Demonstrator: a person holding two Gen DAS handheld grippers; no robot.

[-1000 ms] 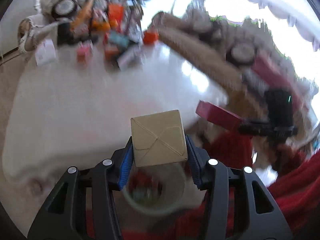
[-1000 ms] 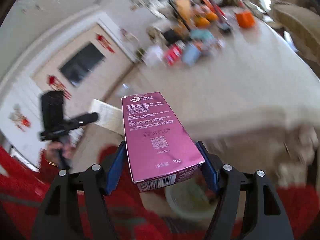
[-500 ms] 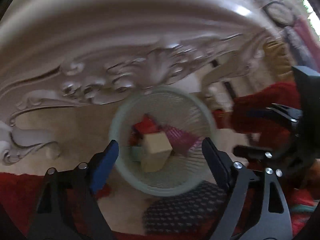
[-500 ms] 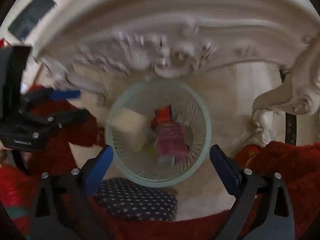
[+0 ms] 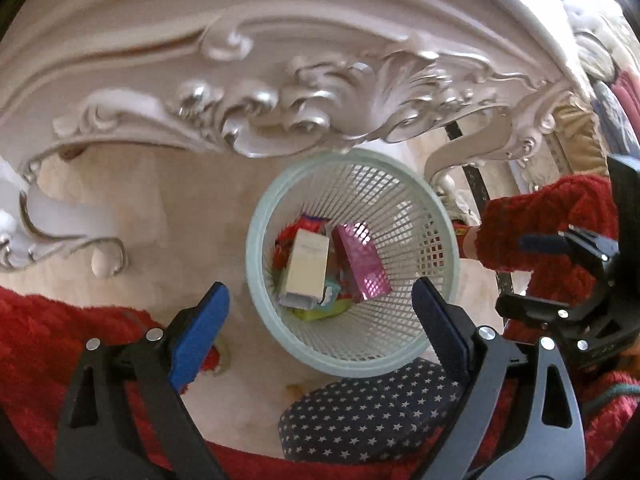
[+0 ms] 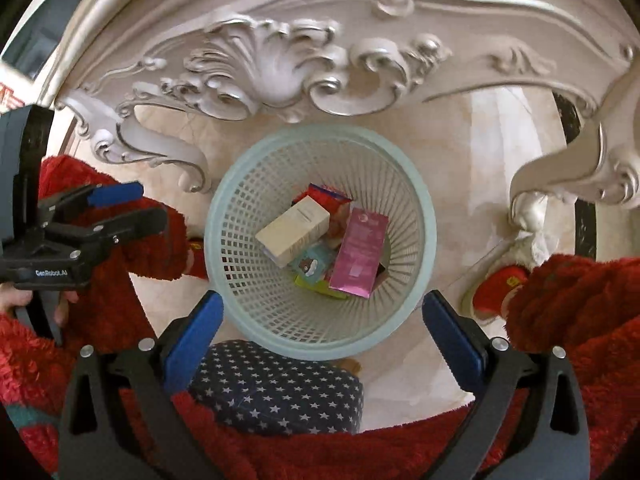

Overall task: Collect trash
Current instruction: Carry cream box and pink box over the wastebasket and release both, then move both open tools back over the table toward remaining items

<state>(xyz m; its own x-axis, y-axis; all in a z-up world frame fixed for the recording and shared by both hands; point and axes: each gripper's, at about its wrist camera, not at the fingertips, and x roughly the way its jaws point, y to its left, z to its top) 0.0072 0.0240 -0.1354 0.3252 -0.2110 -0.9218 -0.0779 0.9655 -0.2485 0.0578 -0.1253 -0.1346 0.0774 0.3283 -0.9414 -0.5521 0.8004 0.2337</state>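
A pale green mesh waste basket (image 5: 256, 264) (image 6: 430, 220) stands on the floor under the table edge. Inside lie a beige box (image 5: 306, 266) (image 6: 294, 230), a pink box (image 5: 362, 266) (image 6: 360, 254) and other wrappers. My left gripper (image 5: 320, 316) is open and empty above the basket. My right gripper (image 6: 320, 322) is open and empty above it too. The right gripper shows at the right of the left wrist view (image 5: 560, 248); the left gripper shows at the left of the right wrist view (image 6: 108, 204).
The carved white table apron (image 5: 300, 96) (image 6: 280, 68) hangs over the basket's far side, with curved legs (image 6: 560, 168) (image 5: 72, 232) beside it. A navy star-patterned slipper (image 5: 368, 408) (image 6: 276, 384) and red fleece clothing (image 6: 580, 320) lie close below.
One second ago each gripper held a box over the table edge. Both tipped down over the basket and opened; the beige and pink boxes now lie in the basket.
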